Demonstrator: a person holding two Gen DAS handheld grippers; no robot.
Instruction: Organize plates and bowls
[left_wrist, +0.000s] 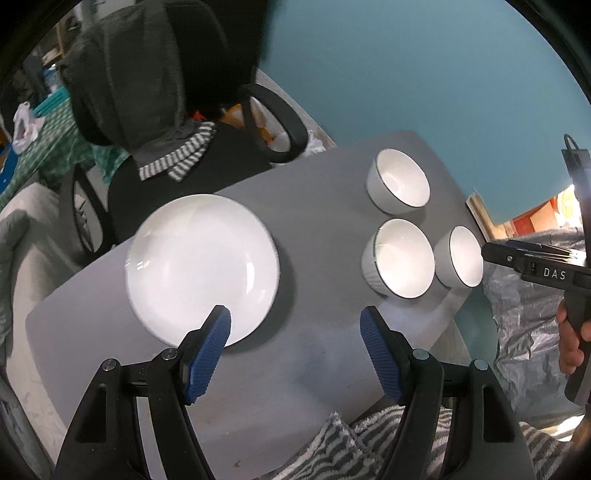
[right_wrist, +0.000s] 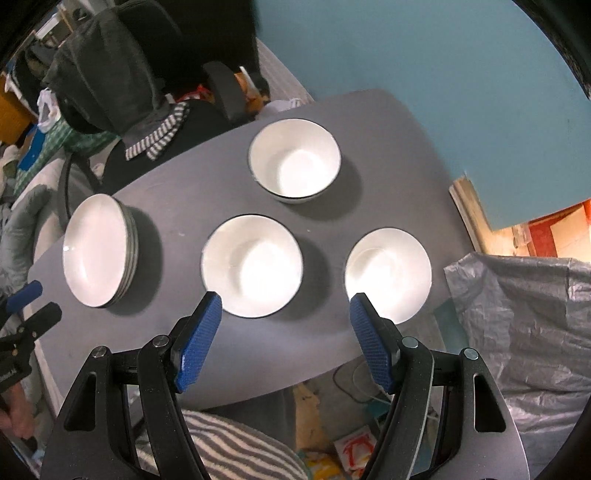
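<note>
Stack of plates and three bowls, all upright on my table.
I see the white plates (right_wrist: 98, 254) stacked at left; three white dark-rimmed bowls apart at right: far (right_wrist: 294, 162), middle (right_wrist: 253, 266), near-right (right_wrist: 388, 275).

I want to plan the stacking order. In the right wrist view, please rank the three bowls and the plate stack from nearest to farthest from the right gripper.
From the right gripper, jaws open and empty:
1. and 2. Middle bowl, toward the left finger, and right bowl, by the right finger: too close to call.
3. Plate stack, far left on the table.
4. Far bowl, at the back.
</note>
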